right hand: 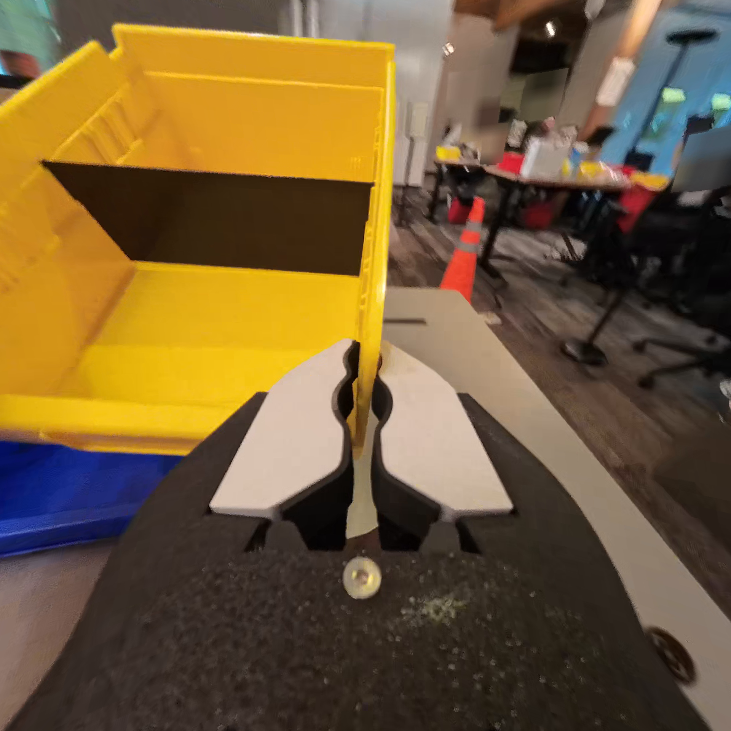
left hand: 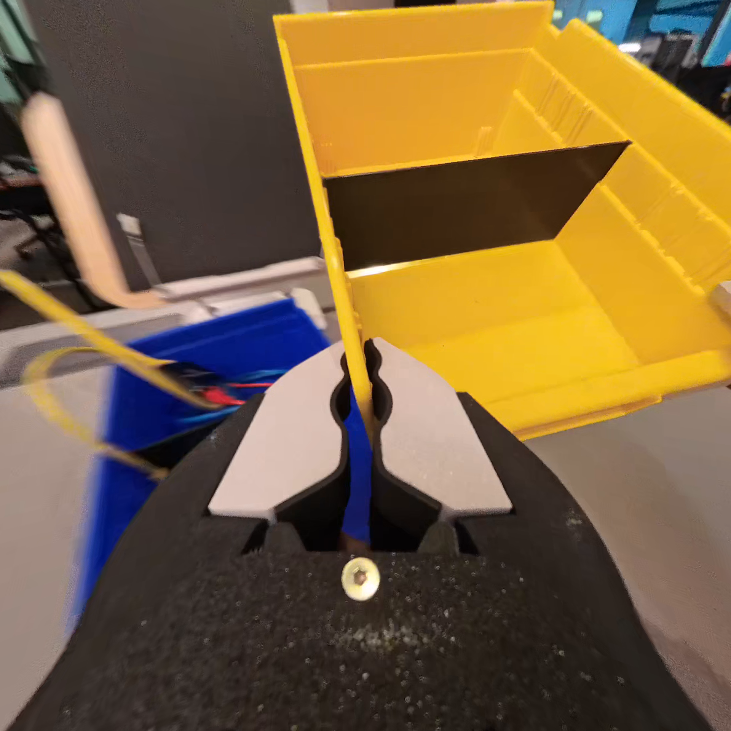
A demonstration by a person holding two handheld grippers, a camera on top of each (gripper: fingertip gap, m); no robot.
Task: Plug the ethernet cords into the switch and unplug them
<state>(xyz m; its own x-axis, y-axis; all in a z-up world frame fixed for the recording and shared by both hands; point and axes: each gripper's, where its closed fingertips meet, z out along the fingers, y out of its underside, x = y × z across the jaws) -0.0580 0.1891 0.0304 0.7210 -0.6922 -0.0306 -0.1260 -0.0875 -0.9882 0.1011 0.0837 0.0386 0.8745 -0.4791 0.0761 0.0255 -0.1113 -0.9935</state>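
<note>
Ethernet cords [left hand: 221, 389] sat tangled in the blue bin [left hand: 205, 356] at lower left, beside the left tool [left hand: 358, 356], while both it and the right tool [right hand: 370, 356] were clamped on opposite walls of the yellow bin [left hand: 494, 316].

Bright yellow bin [left hand: 494, 316] with a black divider [left hand: 455, 205], deep blue bin [left hand: 221, 356] holding yellow, blue and red cables [left hand: 237, 389], grey table [right hand: 514, 395], orange cone [right hand: 464, 253] with grey bands
</note>
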